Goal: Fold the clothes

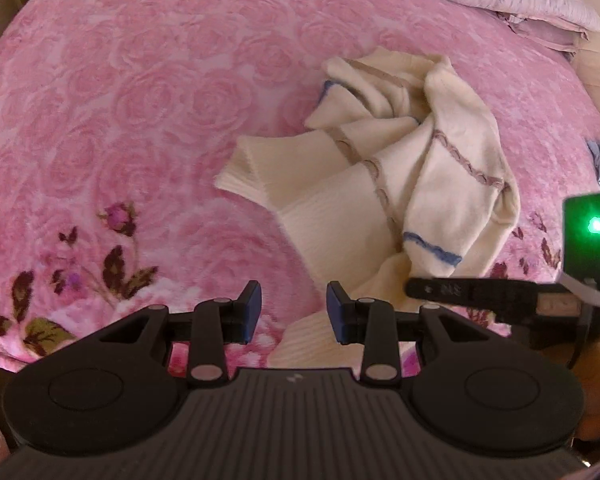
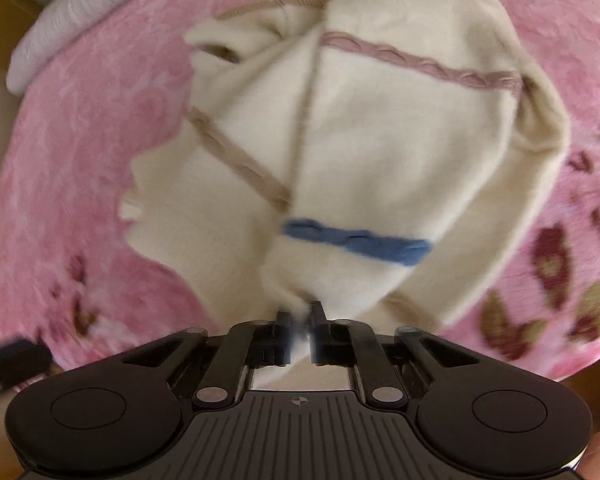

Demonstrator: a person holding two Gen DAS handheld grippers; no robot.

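Sweater (image 1: 380, 168) looks soft and floppy; right gripper (image 2: 300, 328) pinches its edge, left gripper (image 1: 294, 312) gapes empty, so grab the ribbed hem.

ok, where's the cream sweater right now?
The cream sweater lies crumpled on the pink blanket, right of centre in the left wrist view; the right hand-held gripper pinches its near edge.

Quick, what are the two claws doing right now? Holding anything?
Left claw: open, holding nothing, above the pink rose-patterned blanket.
Right claw: closed, pinching the crumpled cream knit sweater with blue and tan stripes.
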